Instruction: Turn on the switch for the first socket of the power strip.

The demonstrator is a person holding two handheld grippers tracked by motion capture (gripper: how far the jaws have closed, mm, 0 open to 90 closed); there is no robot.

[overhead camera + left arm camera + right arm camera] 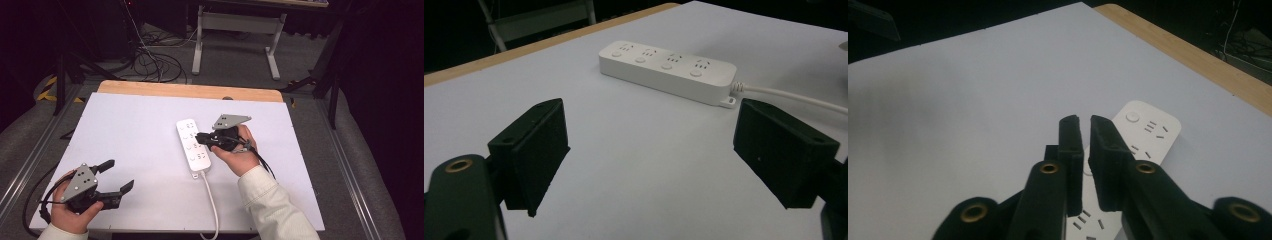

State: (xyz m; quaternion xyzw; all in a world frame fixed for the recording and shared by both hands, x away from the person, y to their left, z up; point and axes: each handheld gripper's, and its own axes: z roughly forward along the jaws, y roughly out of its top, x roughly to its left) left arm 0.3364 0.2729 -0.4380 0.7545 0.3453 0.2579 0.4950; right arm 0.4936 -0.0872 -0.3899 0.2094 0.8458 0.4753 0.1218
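A white power strip [194, 145] with several sockets lies flat in the middle of the white tabletop [125, 130], and its cord [211, 200] runs to the near edge. My right gripper [197, 137] hovers over the strip's middle sockets, pointing left, with its jaws shut and nothing between them. In the right gripper view the closed right gripper [1085, 120] covers part of the power strip [1148, 130]. My left gripper [119, 175] rests at the near left corner with its jaws wide apart and empty. The left gripper [651, 125] looks toward the power strip [669, 70] and its cord [789, 95].
A wooden strip [190, 91] borders the far edge of the tabletop. Beyond it, on the grey floor, lie tangled cables [150, 62] and the white legs of another table [235, 30]. Metal rails run along both sides of the table.
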